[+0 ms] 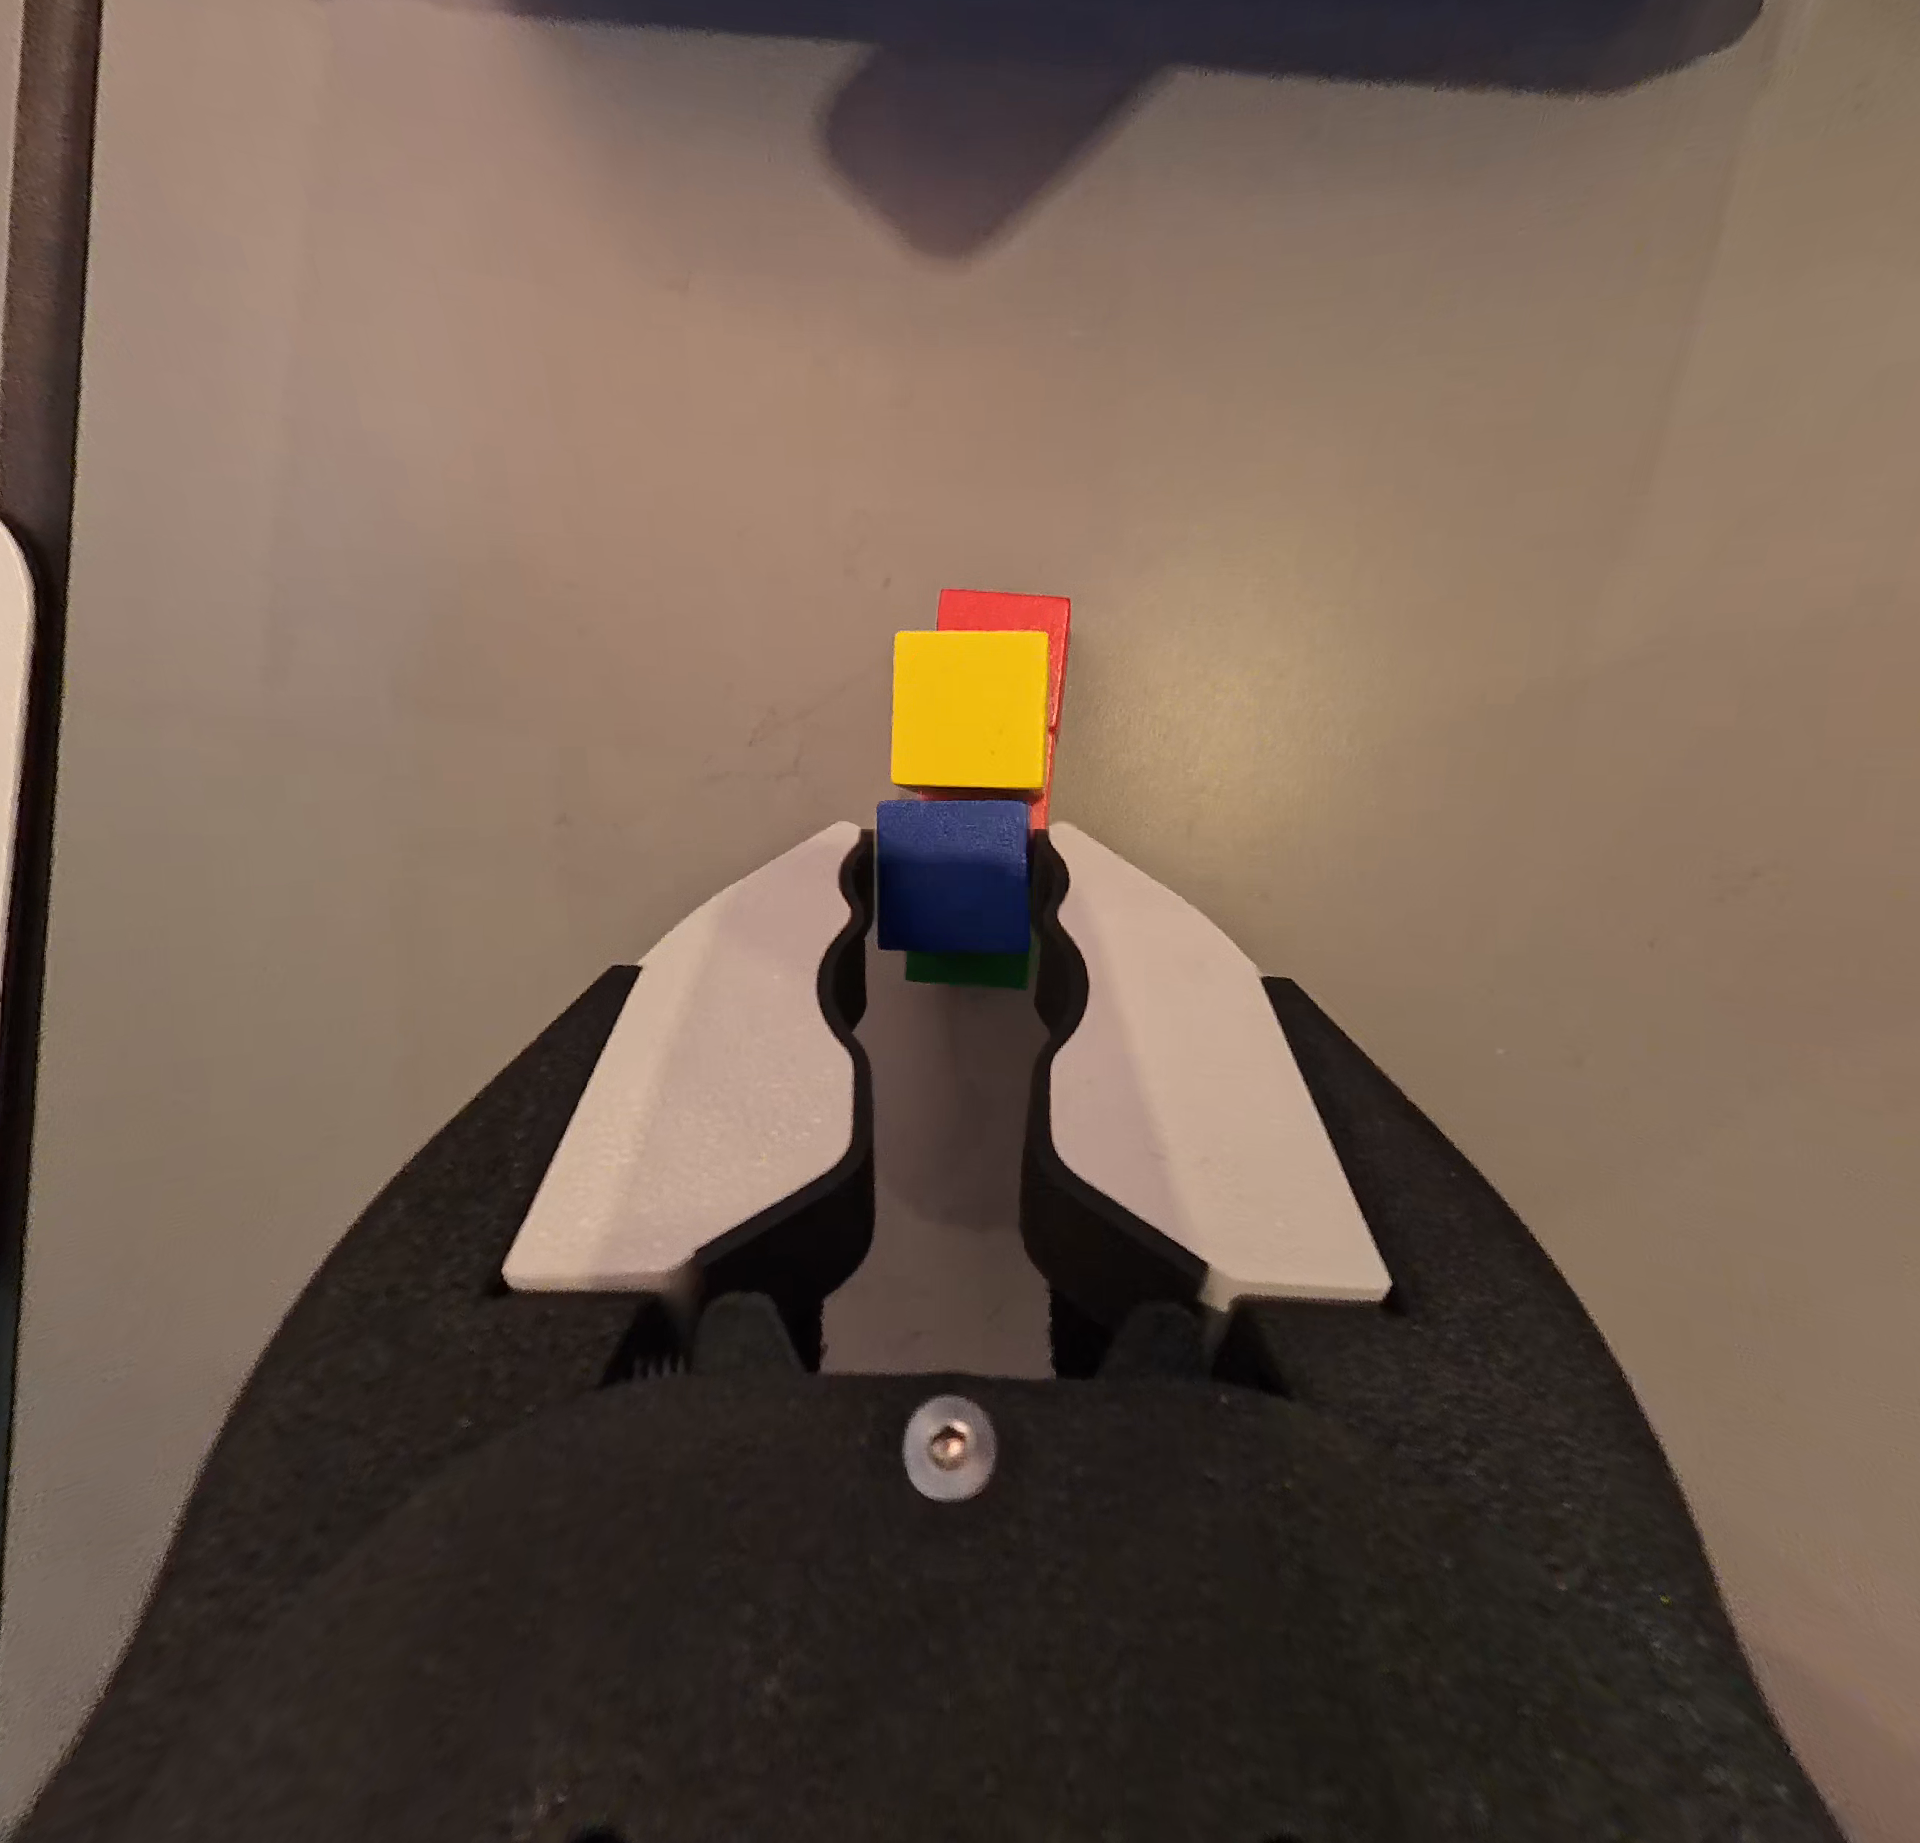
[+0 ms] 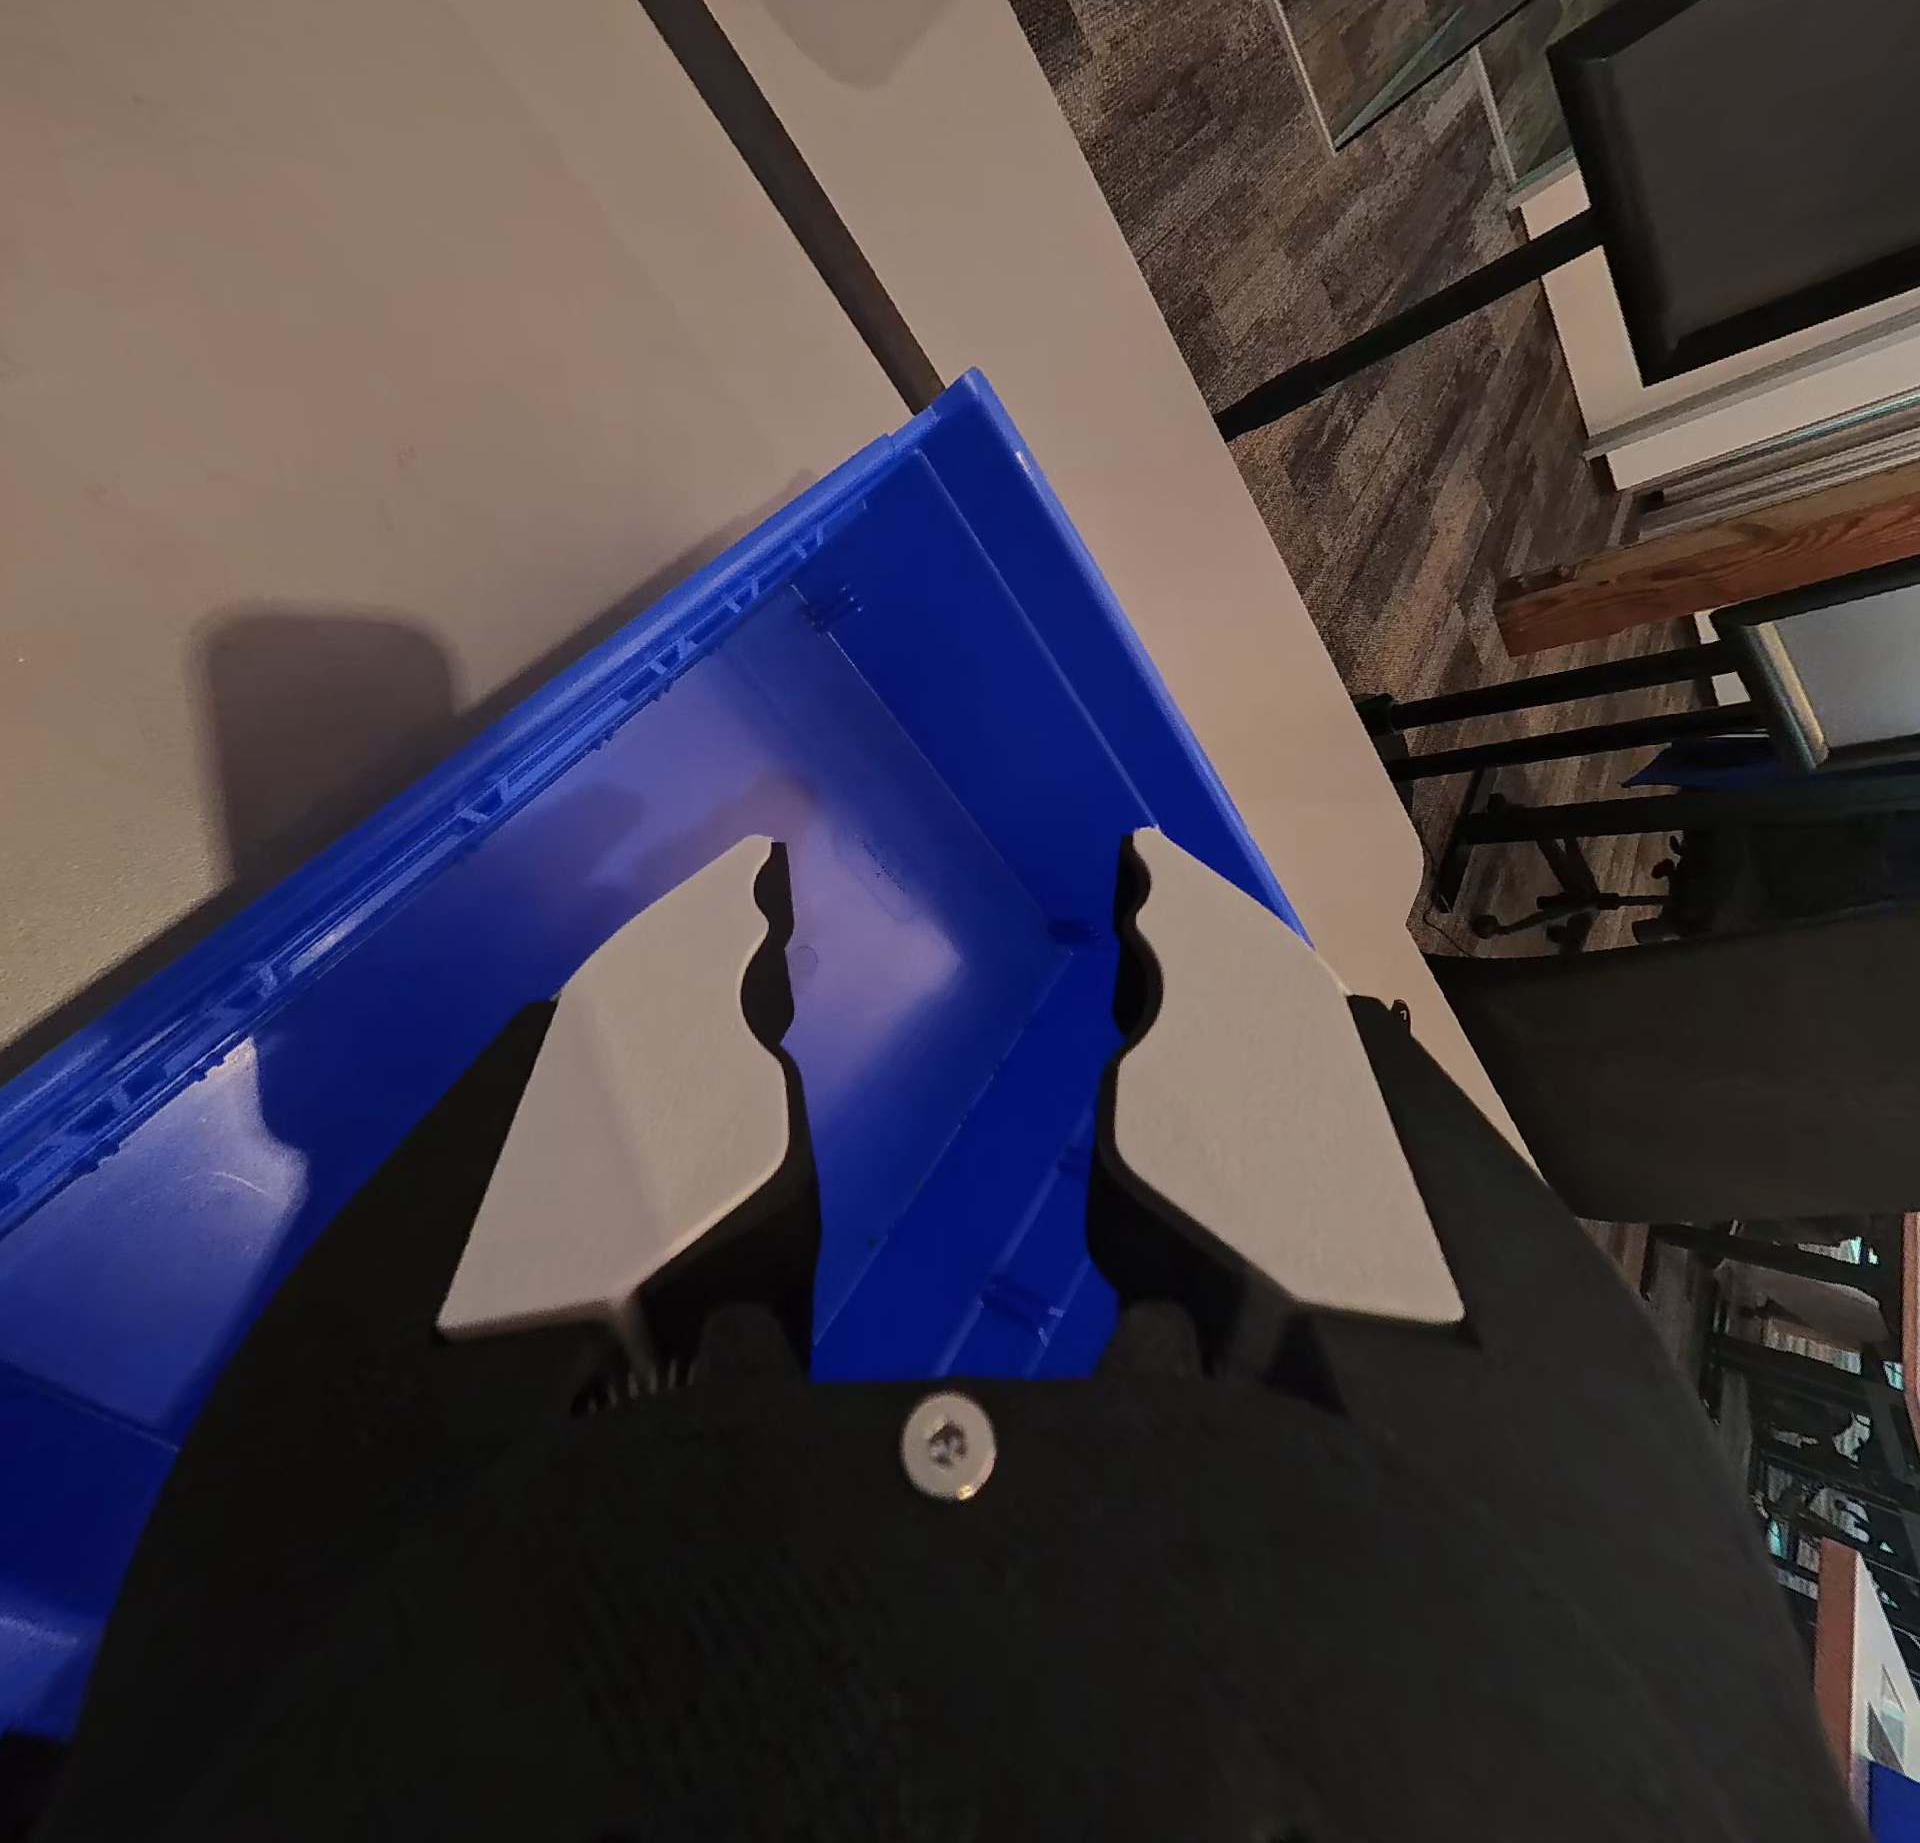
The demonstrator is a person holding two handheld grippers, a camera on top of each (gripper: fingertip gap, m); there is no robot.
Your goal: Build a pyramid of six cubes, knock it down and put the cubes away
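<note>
Blue cube: clamped between the tips of the left gripper, black pads touching both of its side faces. It sits over a green cube, of which only a thin strip shows beneath.

Yellow cube: just beyond the blue one, its top face square to the lens. Whether the 2 touch cannot be told.

Red cube: behind and under the yellow one, edges showing at the top and right. 4 colours visible in the cluster; no others can be made out.

Grey table: open surface on all sides of the cluster. A dark seam runs along the left edge.

Blue plastic bin: well beyond the cubes, at the far edge of the left wrist view. In the right wrist view its corner lies close to the table's curved edge, and the part of the inside in view holds nothing.

Right gripper: jaws spread wide apart, gripping nothing, poised over the bin's interior near that corner.

Patterned floor: past the table edge, with dark furniture.
</note>
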